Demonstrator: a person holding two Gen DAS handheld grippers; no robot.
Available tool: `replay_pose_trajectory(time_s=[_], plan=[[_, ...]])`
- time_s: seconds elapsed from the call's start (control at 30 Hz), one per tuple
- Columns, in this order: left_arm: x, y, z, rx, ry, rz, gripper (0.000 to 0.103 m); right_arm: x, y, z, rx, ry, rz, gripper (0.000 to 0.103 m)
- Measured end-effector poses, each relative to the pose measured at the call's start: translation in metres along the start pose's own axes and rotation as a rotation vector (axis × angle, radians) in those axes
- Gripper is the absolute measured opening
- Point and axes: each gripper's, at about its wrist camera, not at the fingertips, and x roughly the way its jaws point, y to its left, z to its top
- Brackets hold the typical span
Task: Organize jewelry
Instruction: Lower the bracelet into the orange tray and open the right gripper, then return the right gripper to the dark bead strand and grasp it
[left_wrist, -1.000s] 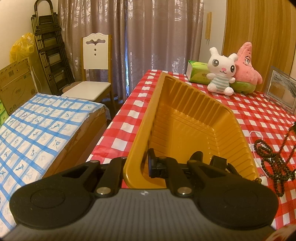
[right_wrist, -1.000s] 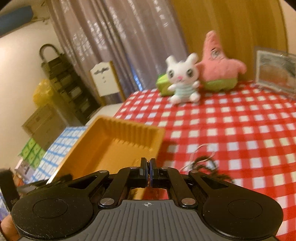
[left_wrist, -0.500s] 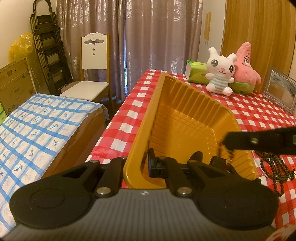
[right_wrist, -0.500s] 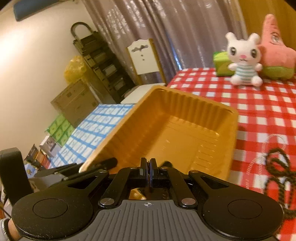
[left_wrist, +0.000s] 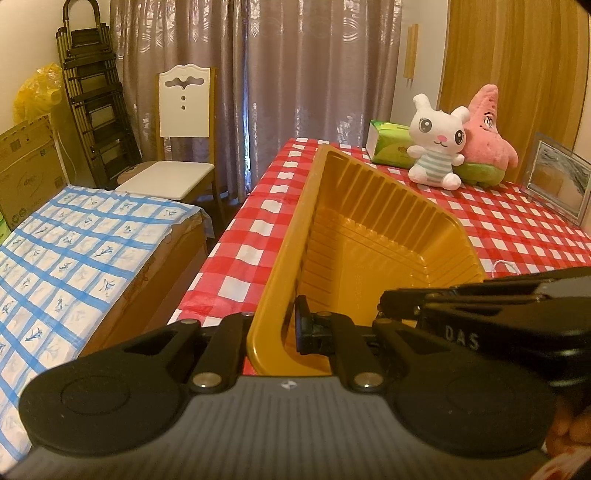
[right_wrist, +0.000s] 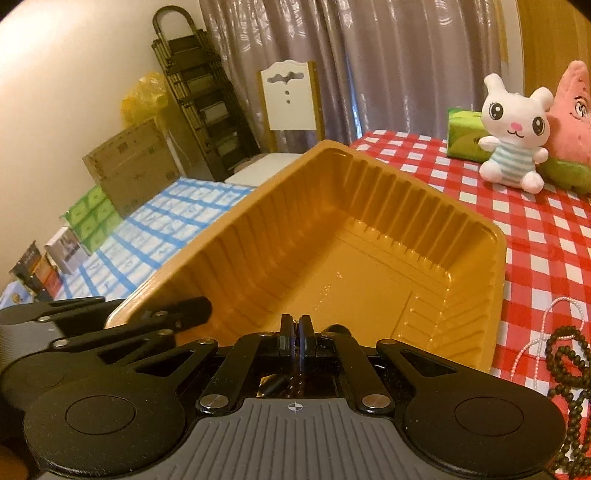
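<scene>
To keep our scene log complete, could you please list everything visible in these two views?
tray: one, yellow, near table corner
dark bead necklace: one, brown-black, on the cloth right of tray, part seemingly in right gripper
white bead string: one, white, beside dark necklace
tablecloth: one, red-white check, covering table
bunny plush: one, white, far end of table
star plush: one, pink, behind bunny
tissue pack: one, green, left of bunny
picture frame: one, clear, table's right side
chair: one, white, by curtain
cardboard box: one, brown, left wall
left gripper: one, black, shut on tray's near wall
right gripper: one, black, shut, over tray
</scene>
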Motion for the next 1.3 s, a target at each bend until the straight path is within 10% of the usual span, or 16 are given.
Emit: replay_pose_trajectory(time_s=[0.37, 0.43, 0.5, 0.57, 1.3], plan=[[-0.001, 0.002, 0.000, -0.001, 0.000, -0.004, 0.007, 0.001, 0.000, 0.006, 0.022, 0.010, -0.045, 0.004], [-0.001, 0.003, 0.000, -0.004, 0.001, -0.005, 0.007, 0.001, 0.000, 0.005, 0.019, 0.019, -0.048, 0.012], [-0.001, 0.003, 0.000, -0.002, 0.000, -0.004, 0.007, -0.003, -0.001, 0.004, 0.023, 0.011, -0.053, 0.050], [0.000, 0.004, 0.000, -0.005, 0.000, -0.005, 0.007, -0.009, -0.003, 0.004, 0.040, -0.013, -0.063, 0.054], [0.000, 0.007, 0.001, -0.006, -0.001, 0.009, 0.008, -0.108, -0.111, -0.062, 0.248, 0.031, -0.263, 0.057]])
